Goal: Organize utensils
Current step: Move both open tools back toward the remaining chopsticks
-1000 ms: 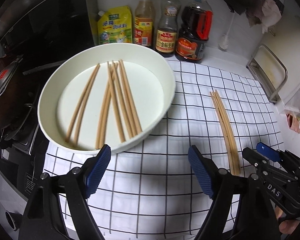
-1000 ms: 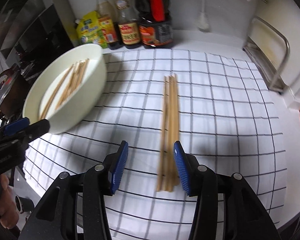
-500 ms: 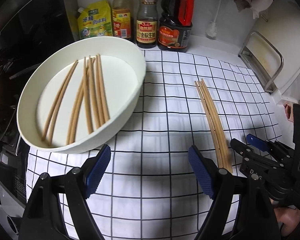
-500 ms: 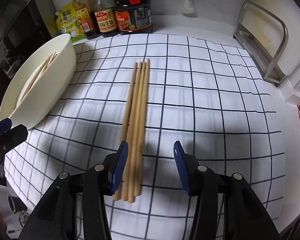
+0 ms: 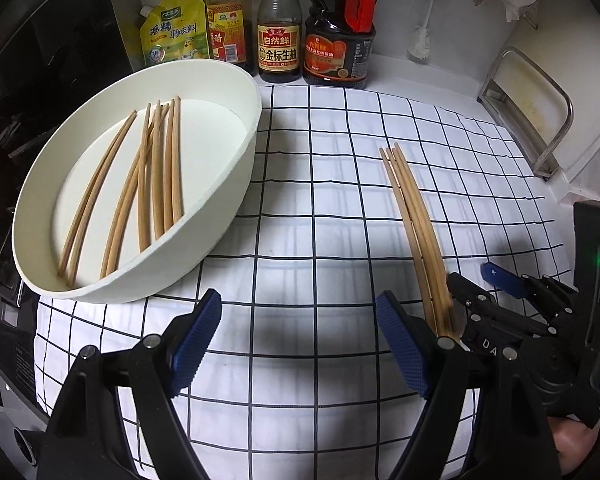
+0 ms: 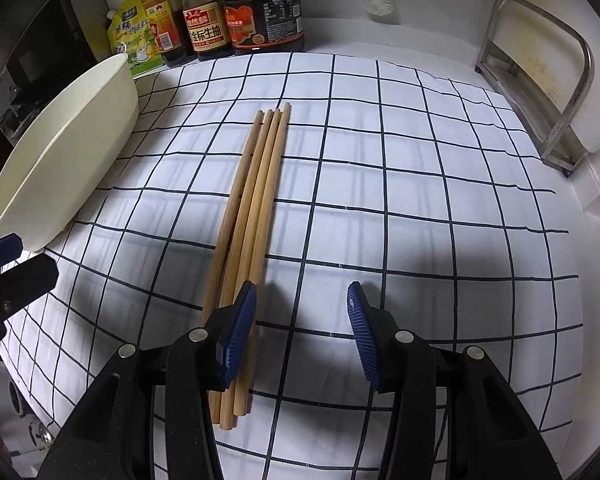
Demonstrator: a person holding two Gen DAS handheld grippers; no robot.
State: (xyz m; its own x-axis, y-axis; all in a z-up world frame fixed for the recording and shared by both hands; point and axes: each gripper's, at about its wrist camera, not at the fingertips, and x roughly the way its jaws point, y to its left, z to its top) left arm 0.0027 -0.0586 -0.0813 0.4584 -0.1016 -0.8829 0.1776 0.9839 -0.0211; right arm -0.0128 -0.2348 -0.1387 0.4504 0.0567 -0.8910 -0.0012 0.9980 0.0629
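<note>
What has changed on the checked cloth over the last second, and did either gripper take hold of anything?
The right gripper came down and drifted right: the chopstick bundle, a second ago between its jaws, now lies under its left finger. The left gripper shifted right, leaving the white bowl further left. Nothing was gripped; both stay open. Bundle, bowl chopsticks and bottles unmoved.

white cloth (image 6: 380, 184) with black grid under claws; tan chopsticks (image 6: 256, 184) at right claw's left pad; cream bowl (image 5: 228, 184); blue pads (image 6: 240, 320), black arms.
</note>
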